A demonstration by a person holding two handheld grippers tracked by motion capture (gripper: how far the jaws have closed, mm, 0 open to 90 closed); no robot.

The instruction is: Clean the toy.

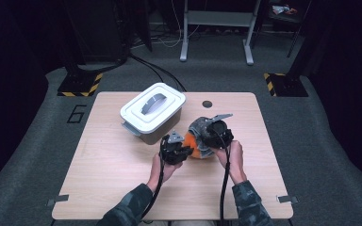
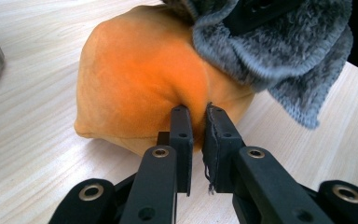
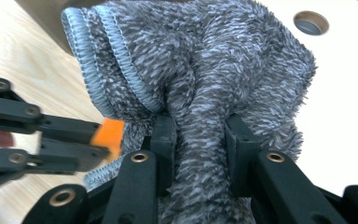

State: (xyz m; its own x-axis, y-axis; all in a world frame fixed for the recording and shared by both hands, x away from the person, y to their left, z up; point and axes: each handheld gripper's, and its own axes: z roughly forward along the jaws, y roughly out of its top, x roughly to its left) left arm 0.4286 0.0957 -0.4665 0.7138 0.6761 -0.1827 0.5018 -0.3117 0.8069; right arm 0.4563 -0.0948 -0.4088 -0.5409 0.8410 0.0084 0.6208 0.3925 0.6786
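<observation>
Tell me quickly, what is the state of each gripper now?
Left gripper: closed, pinching the soft orange cloth.
Right gripper: closed on a fold of the fluffy grey towel.

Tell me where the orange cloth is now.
In the high view the orange cloth lies on the table right of centre, under the grey cloth, between the left gripper and right gripper, near the white box.
</observation>
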